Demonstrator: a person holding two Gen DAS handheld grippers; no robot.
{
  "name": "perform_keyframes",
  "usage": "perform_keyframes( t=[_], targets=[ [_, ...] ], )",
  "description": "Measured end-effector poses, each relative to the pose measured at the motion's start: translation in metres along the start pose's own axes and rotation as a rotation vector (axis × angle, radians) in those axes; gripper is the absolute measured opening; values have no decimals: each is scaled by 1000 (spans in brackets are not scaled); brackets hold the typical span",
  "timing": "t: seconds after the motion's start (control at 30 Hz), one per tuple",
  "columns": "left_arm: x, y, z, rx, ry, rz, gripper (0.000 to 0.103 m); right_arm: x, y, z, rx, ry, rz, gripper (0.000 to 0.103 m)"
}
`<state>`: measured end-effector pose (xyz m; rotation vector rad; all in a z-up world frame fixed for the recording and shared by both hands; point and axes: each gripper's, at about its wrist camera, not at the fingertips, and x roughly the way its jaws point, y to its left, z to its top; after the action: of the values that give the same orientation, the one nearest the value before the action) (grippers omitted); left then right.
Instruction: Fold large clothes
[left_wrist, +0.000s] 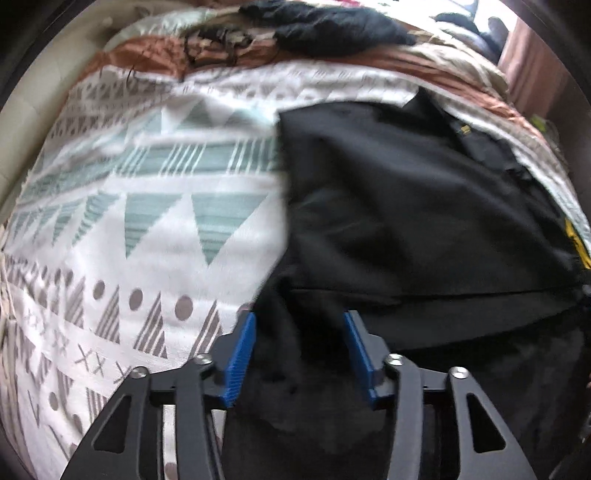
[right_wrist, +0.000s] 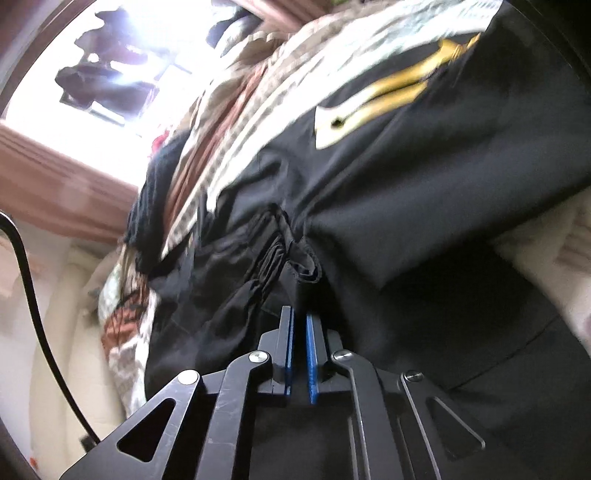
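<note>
Black fabric fills both wrist views, one claw clamped on it and the other half open over it.

Blue pads of the right gripper (right_wrist: 299, 317) are pressed together on a bunched fold of the black garment (right_wrist: 388, 206), which spreads away toward 12 and 2 o'clock with a gold and cream print (right_wrist: 373, 99) on it (blurred, so the design cannot be read). Over in the left view, the left gripper (left_wrist: 299, 321) stands about half open with dark cloth between its pads; whether they press on it cannot be told. That black garment (left_wrist: 406, 192) lies on a patterned bedspread (left_wrist: 147, 221) reaching toward 9 o'clock, and farther off at 12 o'clock sits a dark heap of clothing (left_wrist: 325, 26).
</note>
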<state>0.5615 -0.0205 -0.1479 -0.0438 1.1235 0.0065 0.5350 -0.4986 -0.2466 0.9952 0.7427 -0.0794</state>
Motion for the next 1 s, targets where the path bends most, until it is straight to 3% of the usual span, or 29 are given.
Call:
perform_keyframes(
  t=[0.07,0.43,0.53,0.6,0.67,0.77,0.83,1.0],
  targets=[
    [6,3,-1,-13,10,3,46,-8,0,3,6,-35,-2,6],
    [18,8,14,-22,-4,62,43,23,3,9,-18,16,101,7],
    [15,4,14,-10,-7,94,43,19,0,10,3,33,71,11],
    [8,-1,14,10,-13,94,43,3,-5,12,26,-1,69,32],
    [-1,-5,12,19,-24,63,47,-14,-12,15,61,-40,76,36],
    [-18,-9,13,12,-48,37,65,-40,-26,23,93,-69,99,36],
    [-29,-14,14,13,-71,25,75,-59,-35,25,108,-115,51,36],
    [-43,-30,18,22,-89,14,78,-88,-65,32,183,-176,15,36]
  ],
)
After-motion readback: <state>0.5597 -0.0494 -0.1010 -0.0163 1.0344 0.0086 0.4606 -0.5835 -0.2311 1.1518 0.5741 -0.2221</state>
